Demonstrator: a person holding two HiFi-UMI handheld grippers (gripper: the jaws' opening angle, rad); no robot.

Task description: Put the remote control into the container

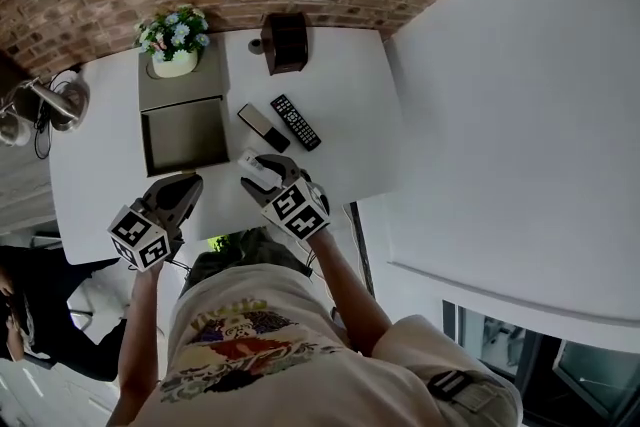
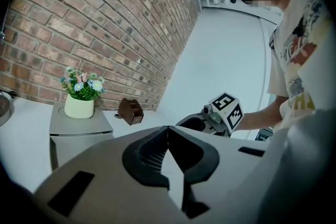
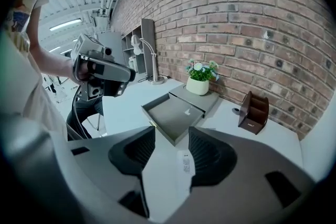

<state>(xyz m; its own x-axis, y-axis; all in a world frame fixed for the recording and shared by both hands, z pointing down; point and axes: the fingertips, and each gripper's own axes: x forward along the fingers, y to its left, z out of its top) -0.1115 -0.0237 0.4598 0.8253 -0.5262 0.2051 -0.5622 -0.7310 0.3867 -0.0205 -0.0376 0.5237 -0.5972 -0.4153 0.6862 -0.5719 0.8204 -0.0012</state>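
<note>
A small white remote [image 1: 252,164] lies on the white table [image 1: 340,85] near its front edge, between the jaws of my right gripper [image 1: 260,172]. In the right gripper view the white remote [image 3: 185,164] rests beside the right pad, with a gap to the left pad; the right gripper [image 3: 171,147] is open. The grey open container [image 1: 185,137] sits just left of and beyond it, and the container [image 3: 173,118] shows nothing inside. My left gripper [image 1: 186,186] hovers at the table's front edge below the container, and its pads meet at the tip [image 2: 168,131] with nothing between them.
Two more remotes lie right of the container: a black and silver one [image 1: 263,127] and a black one [image 1: 296,122]. A flower pot [image 1: 175,43] stands on a grey box behind the container. A brown organiser [image 1: 285,41] stands at the back, and a desk lamp [image 1: 55,100] at the left.
</note>
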